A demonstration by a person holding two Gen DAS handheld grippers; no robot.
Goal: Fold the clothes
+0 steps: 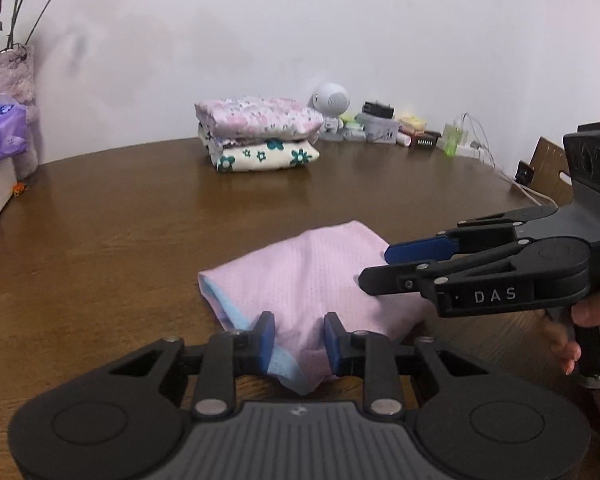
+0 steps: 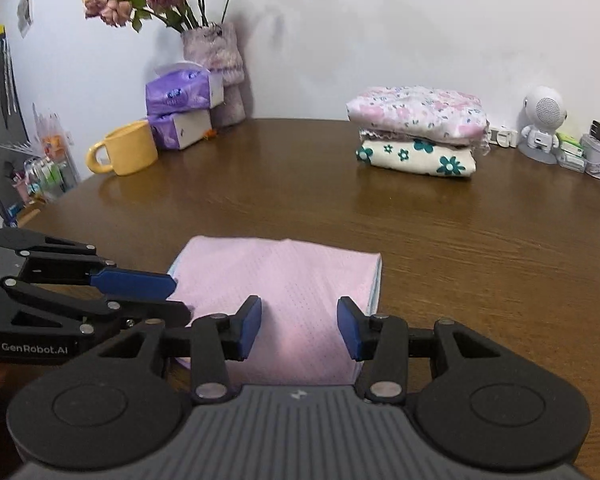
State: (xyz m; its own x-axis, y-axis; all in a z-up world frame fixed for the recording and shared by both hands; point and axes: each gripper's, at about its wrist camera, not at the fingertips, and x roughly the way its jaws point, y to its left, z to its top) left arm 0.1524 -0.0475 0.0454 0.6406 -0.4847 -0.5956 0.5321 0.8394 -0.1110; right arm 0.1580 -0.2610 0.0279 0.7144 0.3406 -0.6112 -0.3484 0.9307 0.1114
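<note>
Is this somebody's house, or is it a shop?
Most likely a home: a wooden table against a wall, with a vase of dried roses, tissue packs, a yellow mug and a stack of folded clothes.

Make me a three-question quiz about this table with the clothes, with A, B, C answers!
1. Where is the yellow mug?
A. beside the purple tissue packs
B. on the folded pile
C. on the pink cloth

2. How many folded clothes are in the pile by the wall?
A. one
B. two
C. five

3. How does the pink cloth lie?
A. hanging up
B. rolled into a ball
C. folded flat on the table

Answers: 1 A, the mug stands next to the packs. 2 B, a pink flowery piece lies on a cream one. 3 C, it rests flat, edges doubled.
</note>
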